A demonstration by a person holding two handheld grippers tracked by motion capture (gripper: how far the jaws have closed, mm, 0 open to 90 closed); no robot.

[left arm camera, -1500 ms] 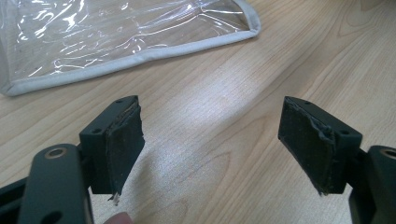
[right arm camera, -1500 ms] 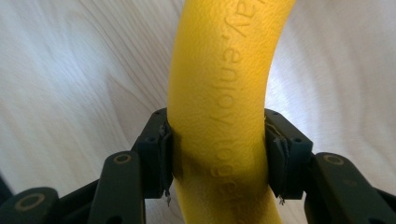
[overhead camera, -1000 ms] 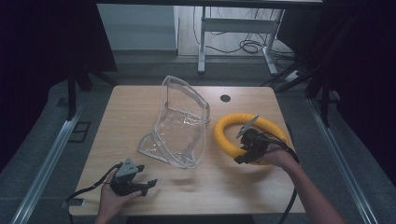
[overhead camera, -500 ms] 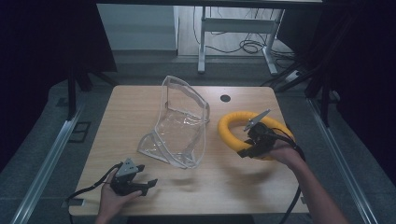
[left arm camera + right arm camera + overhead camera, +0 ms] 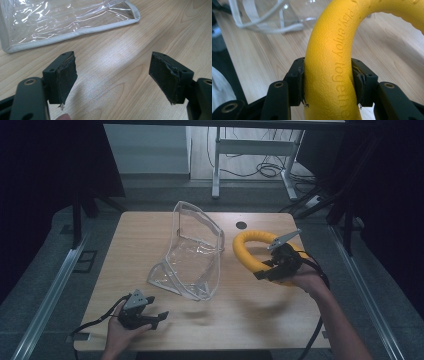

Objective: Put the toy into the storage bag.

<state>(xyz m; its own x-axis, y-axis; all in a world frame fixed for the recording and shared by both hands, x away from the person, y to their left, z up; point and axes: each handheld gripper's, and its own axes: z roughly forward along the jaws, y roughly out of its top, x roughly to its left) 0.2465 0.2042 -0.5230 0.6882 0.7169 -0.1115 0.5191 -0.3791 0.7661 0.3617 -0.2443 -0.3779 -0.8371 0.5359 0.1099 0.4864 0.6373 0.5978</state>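
Observation:
A yellow foam ring (image 5: 246, 251) hangs tilted above the right side of the wooden table (image 5: 150, 232), with my right gripper (image 5: 263, 271) shut on its near arc. In the right gripper view the pads press both sides of the yellow ring (image 5: 329, 62), which bears raised lettering. A clear plastic pouch with grey trim (image 5: 192, 252) stands open at the table's middle. My left gripper (image 5: 156, 317) rests near the front left edge, open, nothing between its pads (image 5: 66, 75). The pouch's edge (image 5: 75, 35) lies beyond it.
A small black hole (image 5: 241, 225) sits in the table's far side. A desk frame with cables (image 5: 250, 150) stands on the floor beyond. Metal rails (image 5: 47, 290) run along both sides of the table. Bare wood lies between pouch and front edge.
My right gripper has lifted the yellow ring off the table and tilted it up. The left gripper and the pouch have stayed where they were.

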